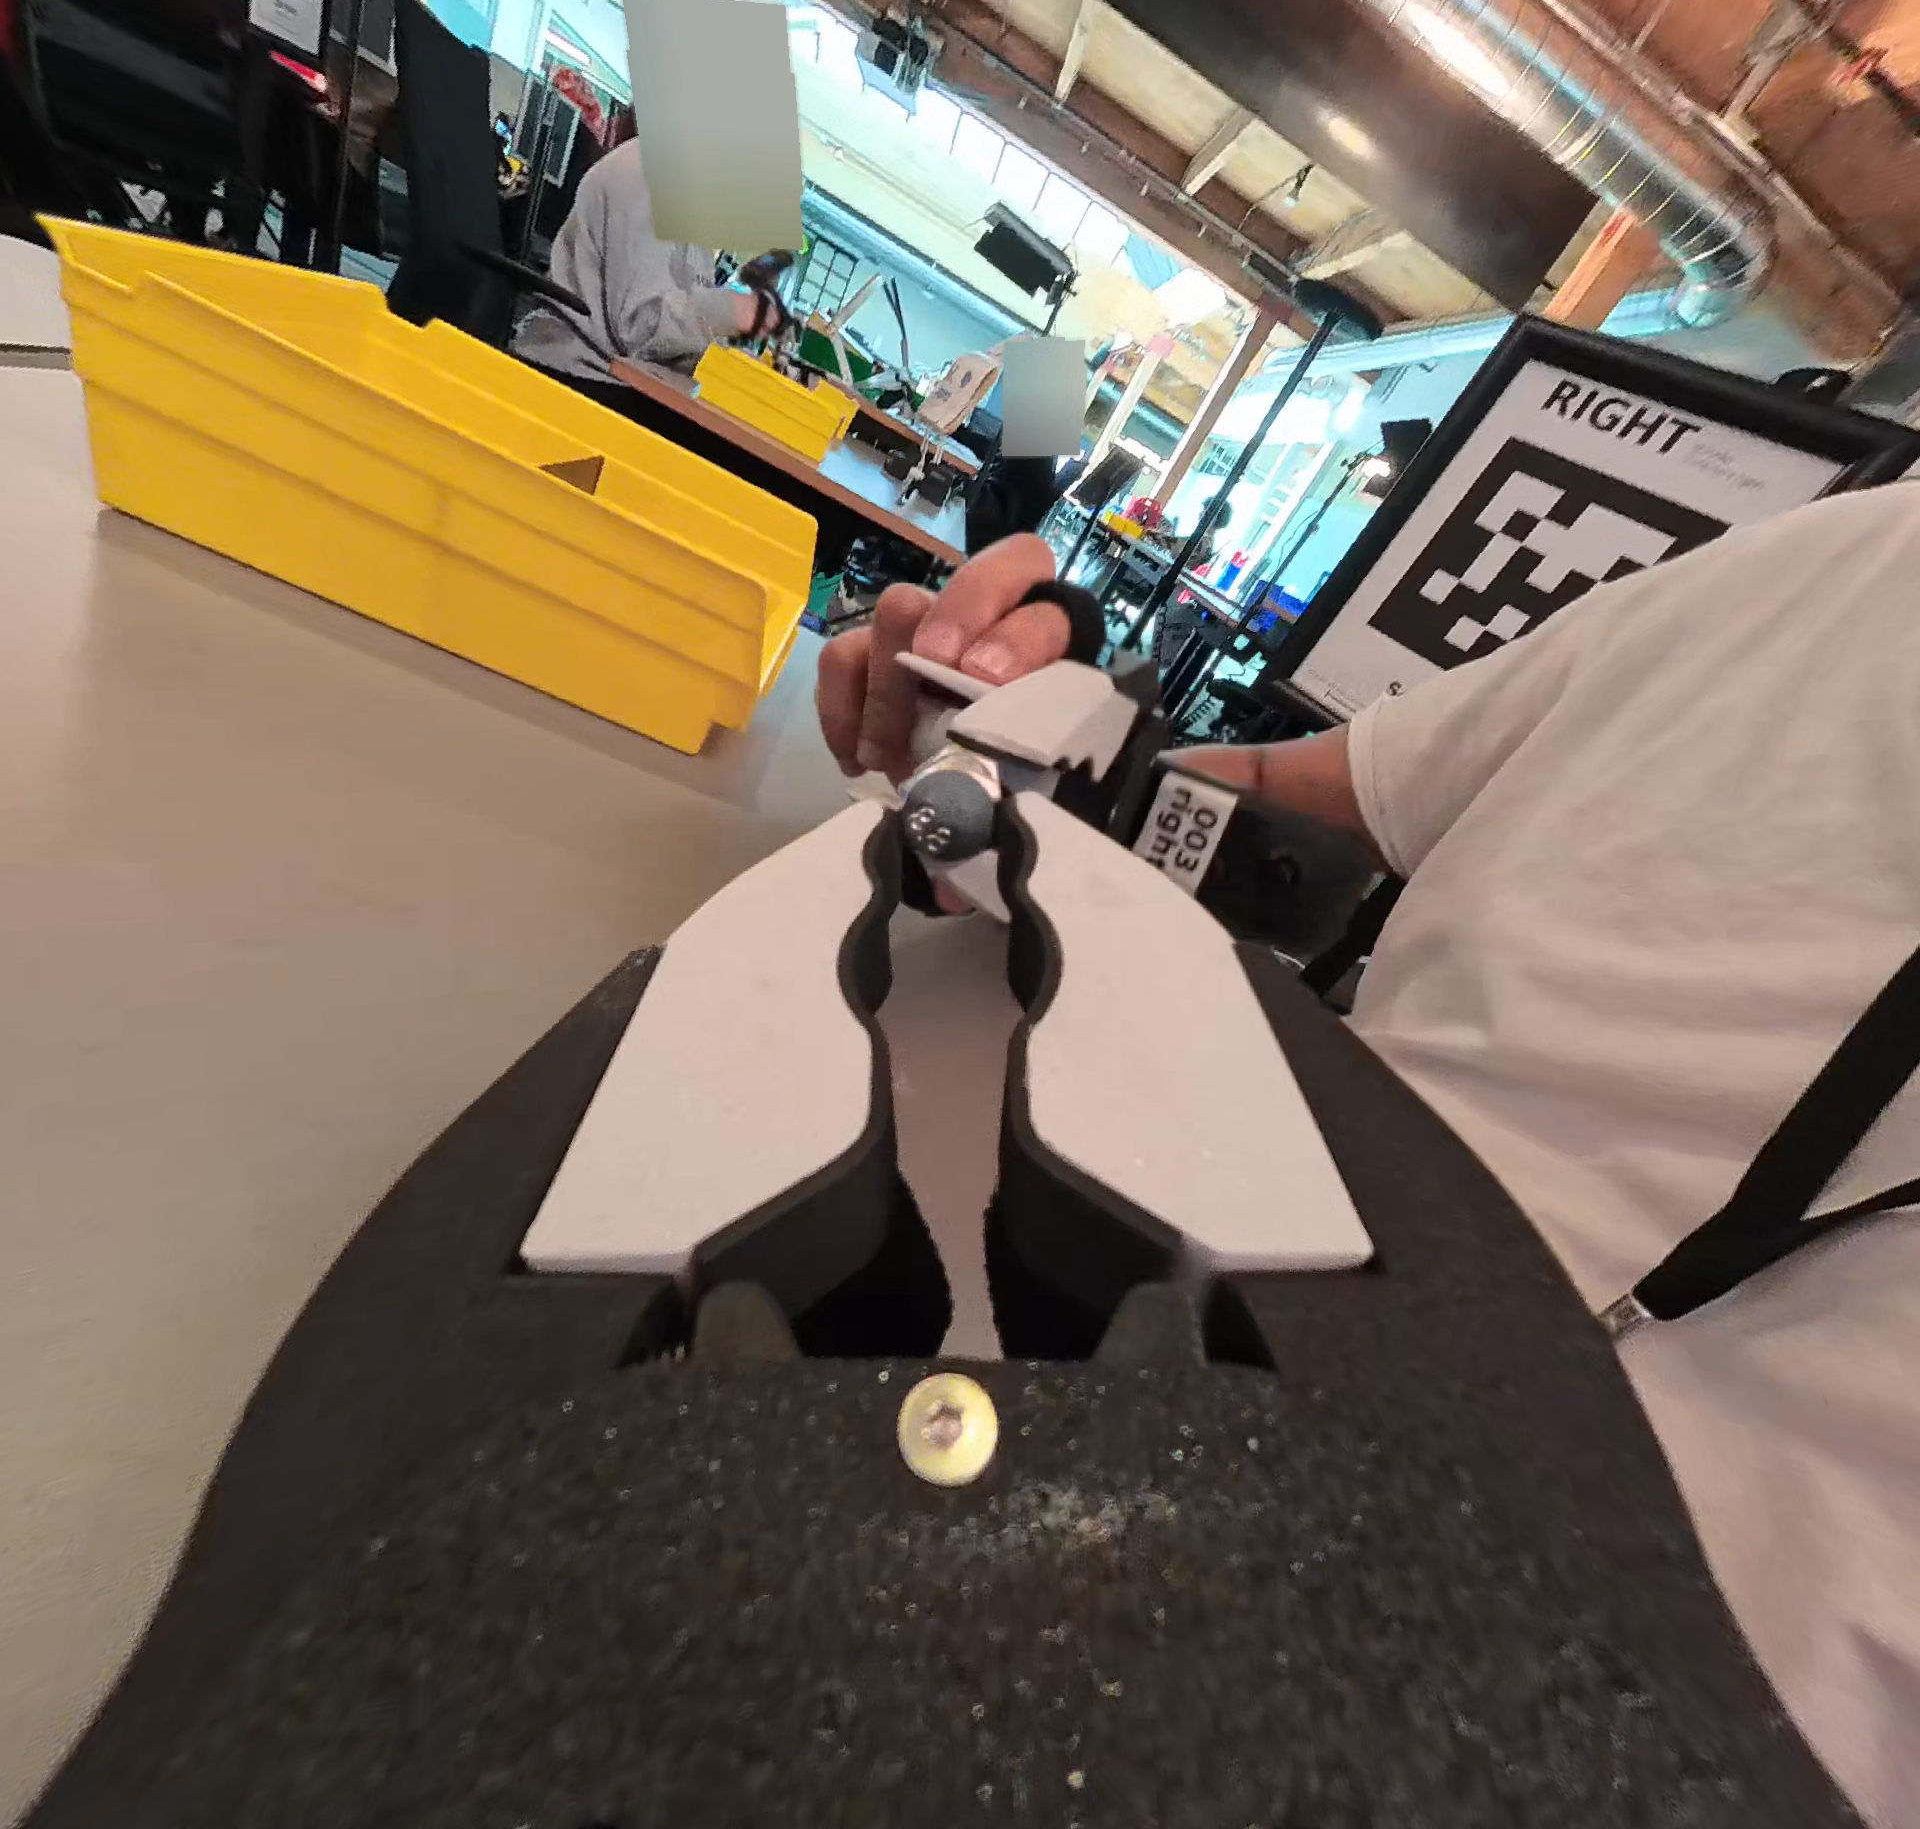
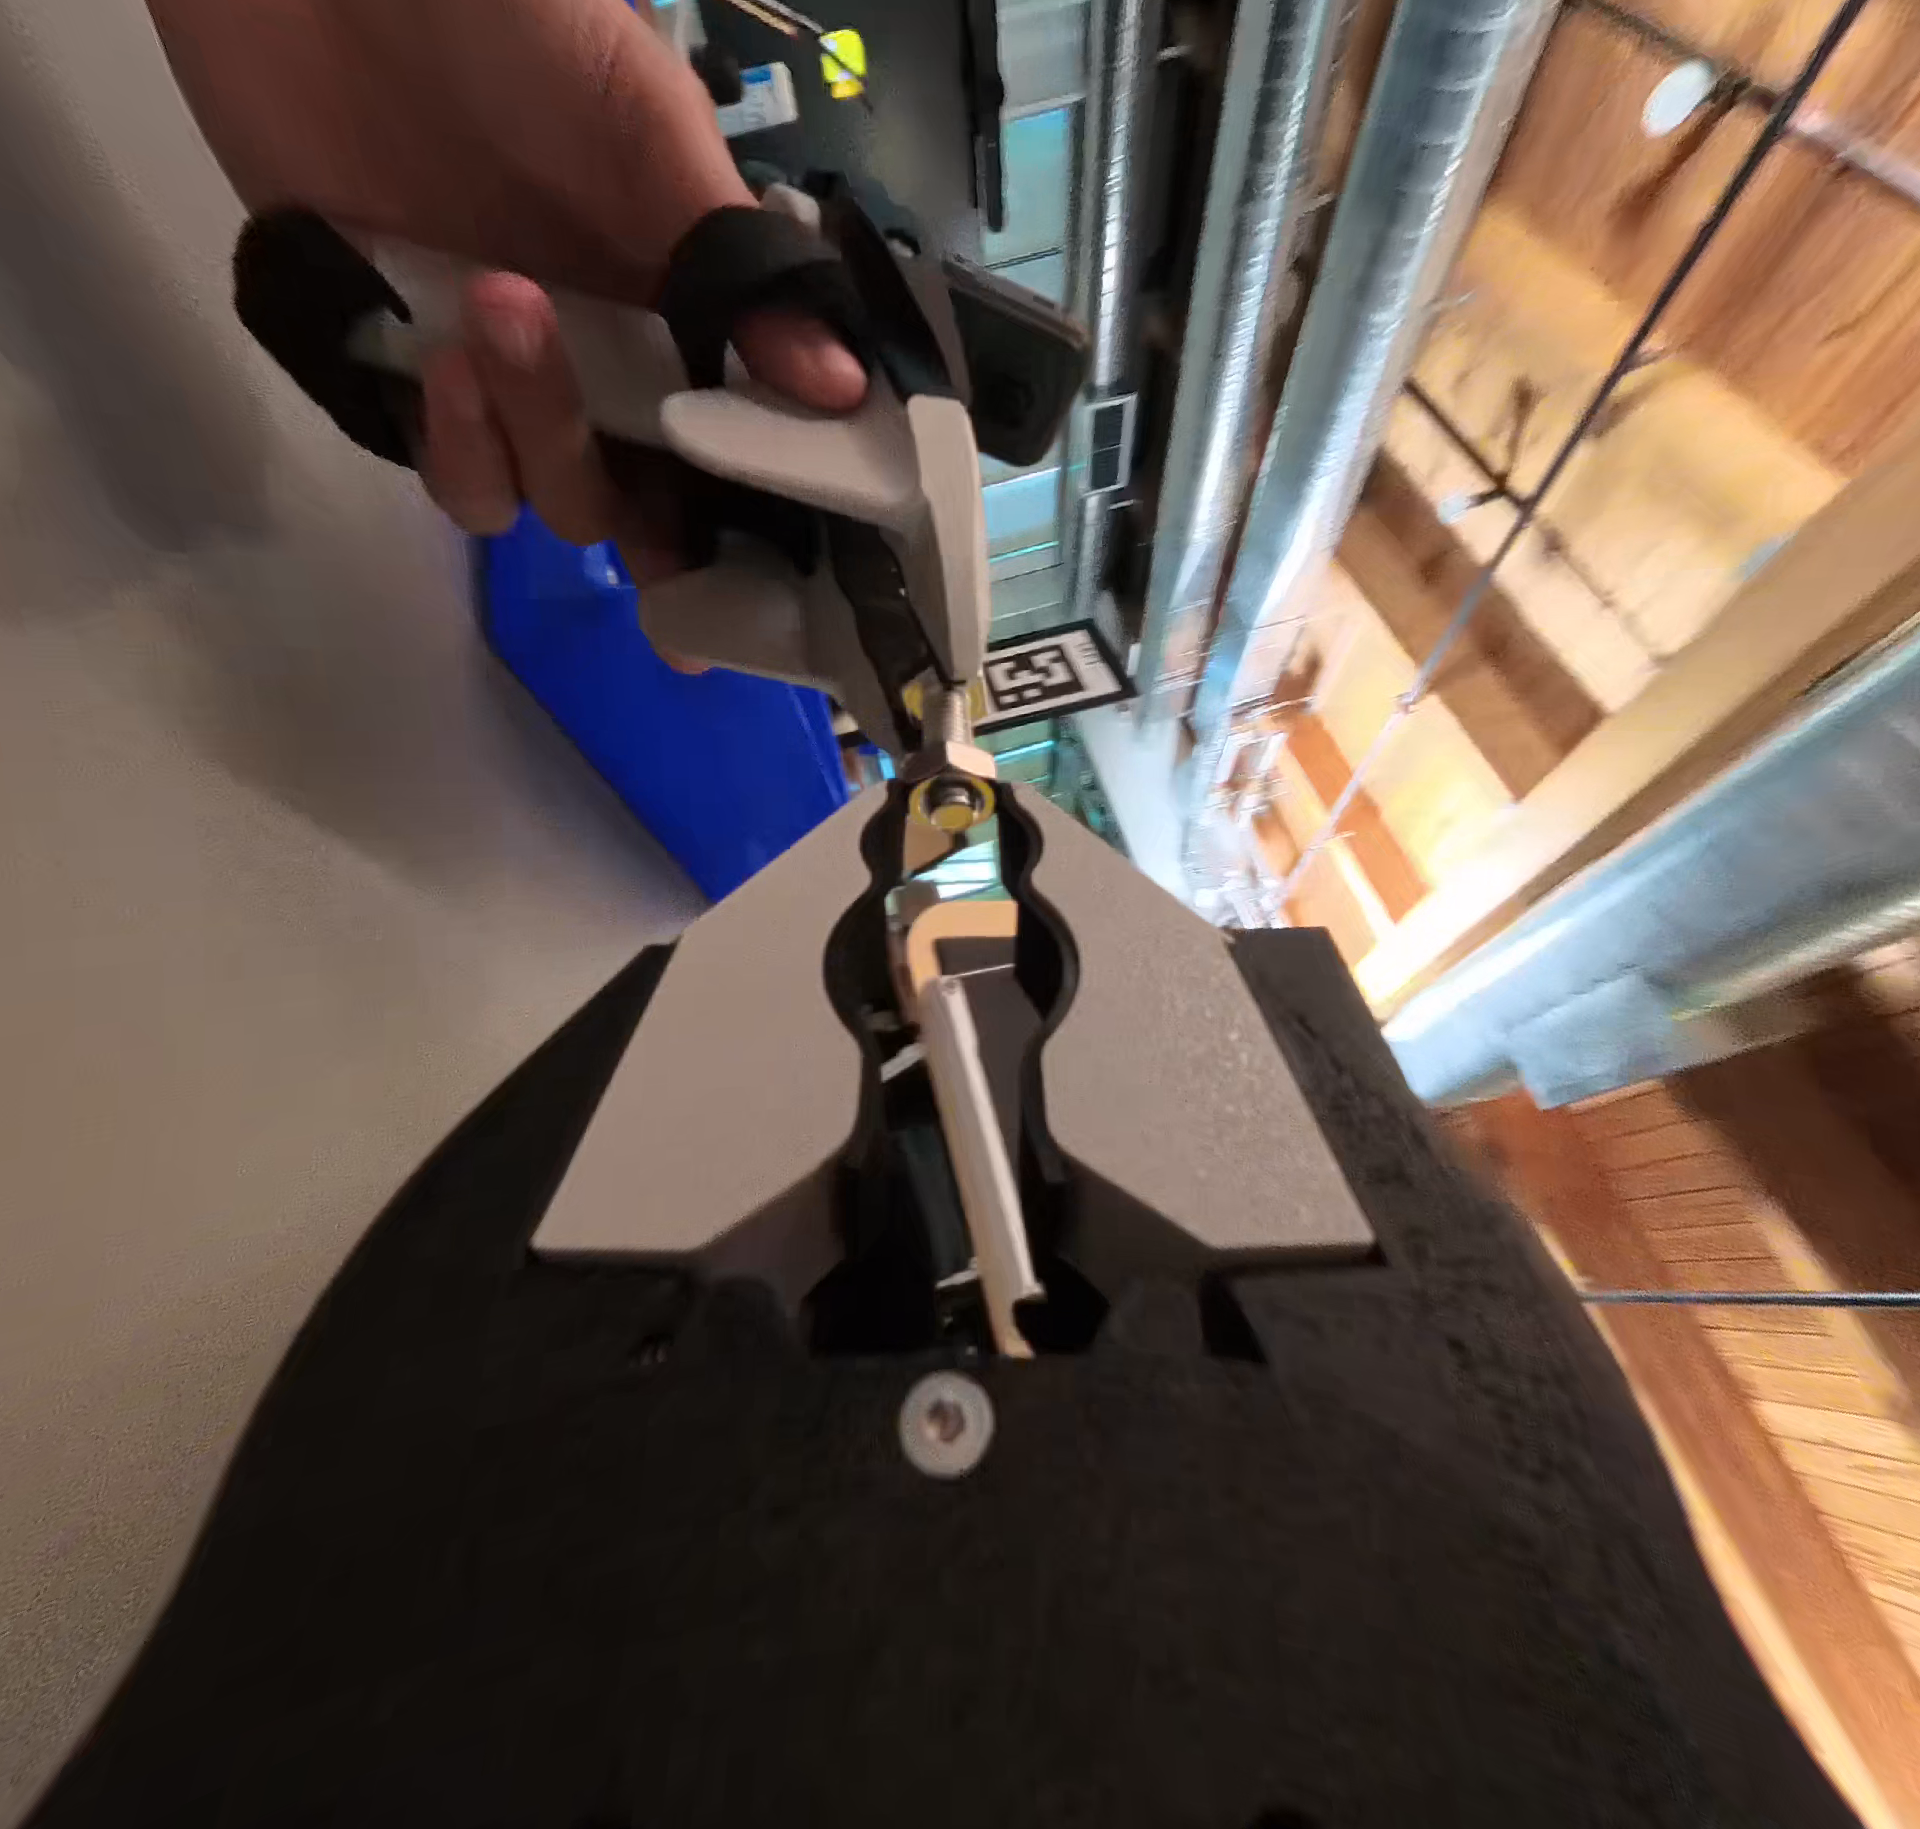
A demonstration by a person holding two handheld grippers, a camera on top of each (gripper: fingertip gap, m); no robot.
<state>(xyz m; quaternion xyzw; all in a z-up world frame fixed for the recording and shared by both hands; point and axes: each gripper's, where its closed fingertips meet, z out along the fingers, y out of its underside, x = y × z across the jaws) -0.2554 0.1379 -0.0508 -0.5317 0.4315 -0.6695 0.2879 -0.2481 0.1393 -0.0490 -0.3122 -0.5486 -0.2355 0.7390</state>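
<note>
The bolt has a matt grey metal head; its nut looks like shiny metal. The bin is smooth yellow plastic.

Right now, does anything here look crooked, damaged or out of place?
Nothing looks damaged or spilled. The left gripper clamps the bolt by its head, and the right gripper clamps the nut on its thread. The yellow bin sits flat on the table.

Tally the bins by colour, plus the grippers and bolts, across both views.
Yellow bins: 2, one near, one on the far table
Blue bins: 1
Grippers: 2, left gripper, right gripper
Bolts: 1
Total: 6
</note>
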